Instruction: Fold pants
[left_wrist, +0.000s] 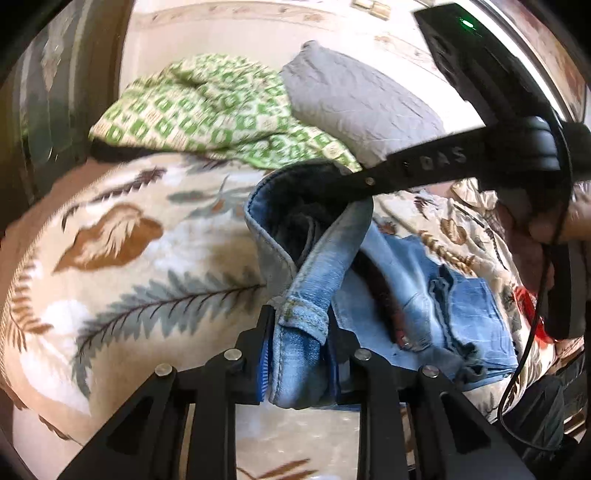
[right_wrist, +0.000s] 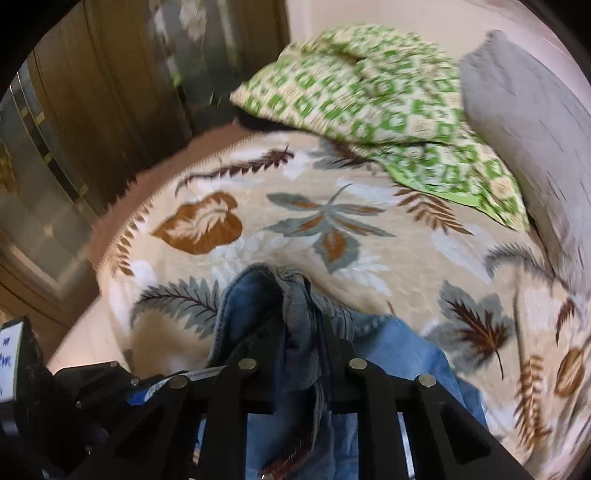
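Both claws pinch the jeans (left_wrist: 325, 254): left gripper (left_wrist: 301, 354) on a hem, right gripper (right_wrist: 301, 354) on bunched denim, above the bedspread (left_wrist: 140, 236). Thick folds could slip free.

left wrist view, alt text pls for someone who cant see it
The left gripper is clamped on a bunched hem of blue jeans above a leaf-print blanket, while the right gripper pinches the denim further up. Behind lie a green patterned cloth and a grey pillow.

Faded light-blue jeans (left_wrist: 314, 291), bunched and partly lifted at six o'clock, hem and waistband raised; the rest lies crumpled on the bed toward four o'clock.
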